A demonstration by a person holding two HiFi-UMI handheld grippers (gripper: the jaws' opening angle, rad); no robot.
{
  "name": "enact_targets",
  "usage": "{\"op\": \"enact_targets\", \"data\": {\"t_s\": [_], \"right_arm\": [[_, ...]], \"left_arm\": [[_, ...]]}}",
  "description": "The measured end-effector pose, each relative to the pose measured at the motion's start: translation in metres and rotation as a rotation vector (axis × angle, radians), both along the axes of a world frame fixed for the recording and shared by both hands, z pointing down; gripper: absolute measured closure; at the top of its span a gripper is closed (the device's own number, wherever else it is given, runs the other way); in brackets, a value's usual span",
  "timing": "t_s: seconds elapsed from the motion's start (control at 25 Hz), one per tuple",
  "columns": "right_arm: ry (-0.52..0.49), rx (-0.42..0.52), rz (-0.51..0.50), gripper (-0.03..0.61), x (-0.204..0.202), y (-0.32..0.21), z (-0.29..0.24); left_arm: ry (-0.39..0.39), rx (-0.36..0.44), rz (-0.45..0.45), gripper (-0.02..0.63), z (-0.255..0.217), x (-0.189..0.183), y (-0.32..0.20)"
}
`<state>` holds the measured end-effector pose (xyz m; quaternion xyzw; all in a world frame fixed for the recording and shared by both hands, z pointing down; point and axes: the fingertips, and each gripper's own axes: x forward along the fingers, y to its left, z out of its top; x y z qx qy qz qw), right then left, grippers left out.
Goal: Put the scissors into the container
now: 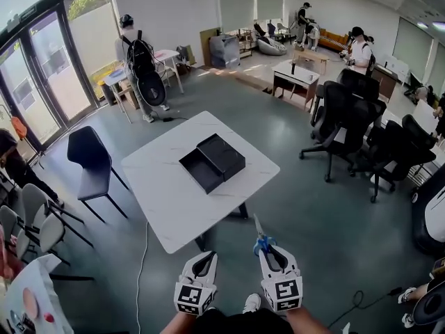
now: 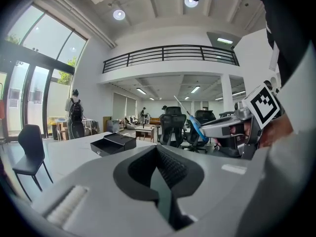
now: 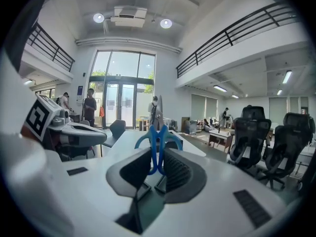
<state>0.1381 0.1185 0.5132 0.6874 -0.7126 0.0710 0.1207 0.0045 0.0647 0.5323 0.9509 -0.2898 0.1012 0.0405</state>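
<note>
Scissors (image 1: 260, 234): blue handles, clamped between the jaws of the right gripper (image 1: 268, 251). In the right gripper view the handle loops (image 3: 158, 146) stand upright between the pads, and the blades run on past them, away from the person. In the head view the long axis points forward with the tips leaning a little left, roughly toward the table (image 1: 170, 204).

Scissors are not over the table. They hang above the floor, short of its near corner.

Container (image 1: 212, 162): black, set about mid-table, well apart from the scissors. It shows as two parts touching side by side. The nearer-left part is an open tray. The farther-right part shows a flat top; I can't tell whether it is a lid.

Key relation: the container lies ahead and to the left of the right gripper, and the blade tips already point about that way. Judgement: the carry calls for a forward-left reach over the near table edge, then a drop into the open tray.

Left gripper (image 1: 204, 259): jaws closed together with nothing between them, just beside the right one. It sits more directly in line with the container (image 2: 112, 143) but carries nothing.

Task status, as judged: scissors in hand, placing not yet done.
</note>
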Motion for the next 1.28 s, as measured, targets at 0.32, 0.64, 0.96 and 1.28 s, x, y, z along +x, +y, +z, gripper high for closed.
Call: {"op": "enact_targets", "data": {"t_s": [0.32,0.64,0.96,1.28], "right_arm": [[-0.021,-0.025,-0.069,0.495,0.006,-0.041,0.006],[-0.015,-0.044,-0.075,0.495,-0.005,-0.111,0.002],[0.006,-0.052,-0.087,0.495,-0.029,-0.191,-0.002],[0.034,-0.081,-0.105,0.495,-0.052,-0.252,0.003]], "left_arm": [[-0.008,0.012,-0.111,0.604,-0.004,-0.012,-0.033],[0.027,-0.015,-0.148,0.604,0.005,-0.025,-0.097],[0.024,-0.025,-0.107,0.604,0.009,-0.032,-0.168],[0.026,-0.017,-0.069,0.604,0.009,-0.053,-0.219]]}}
